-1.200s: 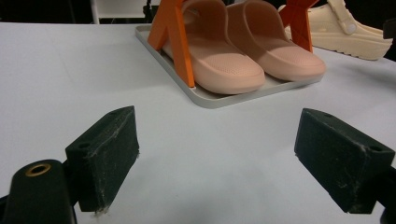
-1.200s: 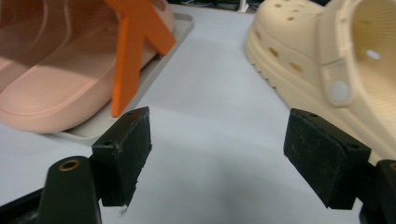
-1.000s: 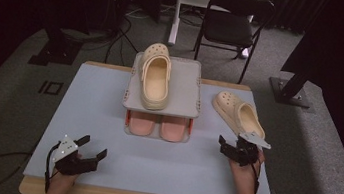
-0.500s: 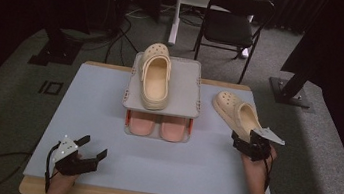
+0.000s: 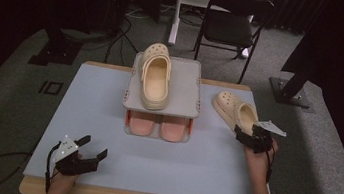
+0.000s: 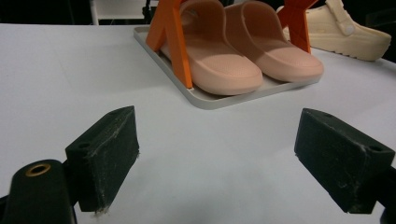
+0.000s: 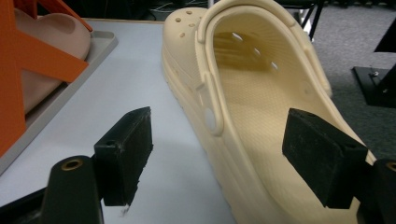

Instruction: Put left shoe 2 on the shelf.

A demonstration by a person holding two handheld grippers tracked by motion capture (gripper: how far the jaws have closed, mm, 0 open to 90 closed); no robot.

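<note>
Right gripper view — right gripper (image 7: 217,156) open, straddling the cream clog's (image 7: 261,112) heel, seemingly untouched.

No text, label, brand or number can be read. The one sign-like mark is a dark pattern on the floor (image 5: 50,87) left of the bench (image 5: 98,102), shaped roughly like "10" or 2 small rectangles, too small to tell.

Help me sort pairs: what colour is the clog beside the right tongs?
Cream clog, clearest in the right gripper view.
</note>
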